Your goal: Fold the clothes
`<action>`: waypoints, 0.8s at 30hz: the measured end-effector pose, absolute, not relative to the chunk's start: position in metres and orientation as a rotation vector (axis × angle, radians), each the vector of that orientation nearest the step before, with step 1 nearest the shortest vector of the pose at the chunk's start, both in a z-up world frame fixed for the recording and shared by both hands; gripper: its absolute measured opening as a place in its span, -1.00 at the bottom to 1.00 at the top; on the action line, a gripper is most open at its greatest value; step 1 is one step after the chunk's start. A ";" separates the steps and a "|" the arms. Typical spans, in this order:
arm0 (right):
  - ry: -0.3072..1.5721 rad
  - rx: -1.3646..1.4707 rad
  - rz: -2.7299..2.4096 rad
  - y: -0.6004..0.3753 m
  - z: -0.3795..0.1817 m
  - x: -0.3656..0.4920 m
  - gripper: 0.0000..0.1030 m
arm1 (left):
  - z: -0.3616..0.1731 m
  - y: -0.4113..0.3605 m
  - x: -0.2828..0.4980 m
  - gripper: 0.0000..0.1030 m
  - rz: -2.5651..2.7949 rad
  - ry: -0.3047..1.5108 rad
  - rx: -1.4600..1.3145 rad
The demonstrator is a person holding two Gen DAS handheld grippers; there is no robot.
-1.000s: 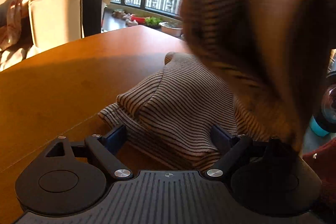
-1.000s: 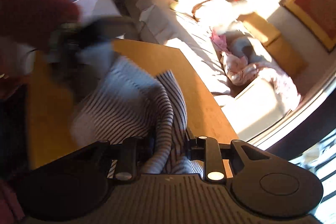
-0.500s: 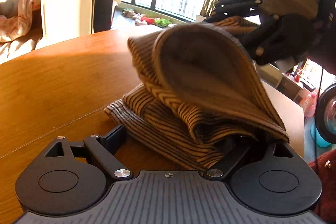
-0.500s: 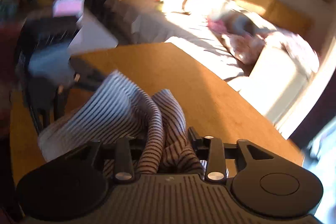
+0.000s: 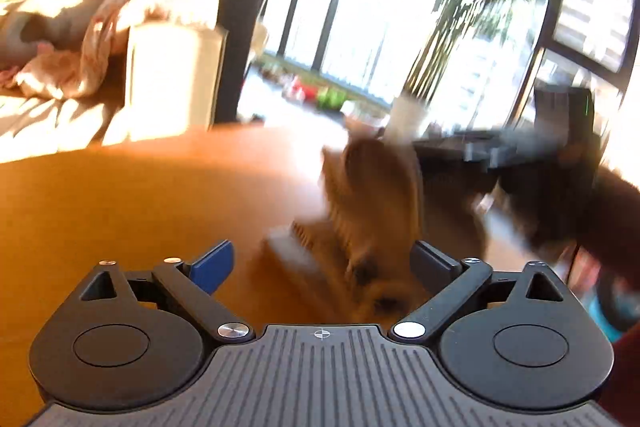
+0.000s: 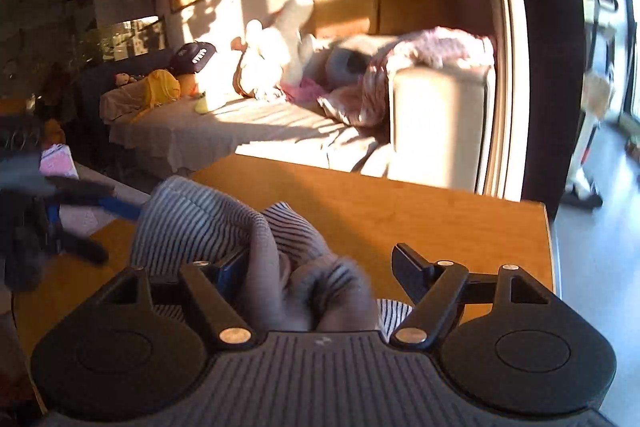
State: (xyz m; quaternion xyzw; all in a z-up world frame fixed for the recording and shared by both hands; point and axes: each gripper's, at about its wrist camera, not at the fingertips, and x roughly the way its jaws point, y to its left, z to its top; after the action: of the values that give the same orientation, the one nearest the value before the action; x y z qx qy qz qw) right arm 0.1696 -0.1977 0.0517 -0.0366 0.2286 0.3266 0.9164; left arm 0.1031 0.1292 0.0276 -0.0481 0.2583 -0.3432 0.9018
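Note:
A striped knit garment [image 6: 224, 223] lies bunched on the wooden table [image 6: 400, 211]. In the left wrist view it is a blurred heap [image 5: 368, 211]. My left gripper [image 5: 320, 261] is open, with the heap between and just beyond its fingers. My right gripper [image 6: 320, 267] is open, its fingers wide apart around a fold of the garment. The left gripper shows blurred at the left edge of the right wrist view [image 6: 60, 219]. The right gripper and the hand holding it show blurred at the right of the left wrist view [image 5: 540, 187].
A sofa [image 6: 280, 131] with blankets and cushions runs behind the table's far edge. Its pale armrest [image 5: 172, 75] stands near the table corner. A potted plant [image 5: 460, 39] and large windows are beyond the table.
My right gripper has opened and let the garment fold go. The garment has dropped from raised to a low heap on the table. Both views have swung and blurred.

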 end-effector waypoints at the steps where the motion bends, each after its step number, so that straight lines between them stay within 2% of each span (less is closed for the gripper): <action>1: 0.453 -0.084 0.677 -0.200 0.053 0.163 0.46 | 0.031 0.124 0.104 0.94 -0.731 0.518 -0.101; 5: 0.421 -0.110 0.652 -0.206 0.055 0.140 0.45 | 0.027 0.088 0.117 0.94 -0.800 0.512 -0.043; 6: 0.435 -0.100 0.644 -0.207 0.053 0.140 0.30 | 0.024 0.078 0.121 0.95 -0.803 0.514 -0.030; 7: 0.448 -0.090 0.636 -0.208 0.051 0.141 -0.03 | 0.021 0.068 0.124 0.97 -0.807 0.517 -0.018; 9: 0.474 -0.060 0.628 -0.211 0.048 0.142 -0.34 | 0.014 0.052 0.132 0.98 -0.785 0.524 -0.005; 12: 0.481 0.101 0.711 -0.221 0.056 0.144 -0.56 | 0.009 0.052 0.142 0.98 -0.758 0.528 -0.034; 15: 0.436 0.218 0.856 -0.230 0.072 0.132 -0.60 | 0.010 0.064 0.141 1.00 -0.778 0.515 -0.072; 18: 0.459 0.320 0.933 -0.241 0.060 0.150 -0.60 | 0.007 0.070 0.145 1.00 -0.853 0.538 -0.150; 20: 0.553 0.389 0.800 -0.247 0.032 0.183 -0.59 | 0.003 0.063 0.151 1.00 -0.850 0.579 -0.163; 21: 0.599 0.429 0.748 -0.251 0.016 0.199 -0.57 | 0.003 0.058 0.150 0.97 -0.841 0.580 -0.135; 23: 0.680 0.510 0.657 -0.257 -0.014 0.226 -0.39 | 0.007 0.048 0.142 0.79 -0.807 0.571 -0.051; 24: 0.683 0.557 0.658 -0.260 -0.022 0.232 -0.35 | 0.010 0.044 0.137 0.77 -0.783 0.567 -0.006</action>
State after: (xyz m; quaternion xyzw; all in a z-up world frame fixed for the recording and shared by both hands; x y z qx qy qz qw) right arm 0.2317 -0.2602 -0.0216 0.2647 0.3245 0.3124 0.8526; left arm 0.1366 0.0440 0.0096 -0.0029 0.2724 -0.3766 0.8854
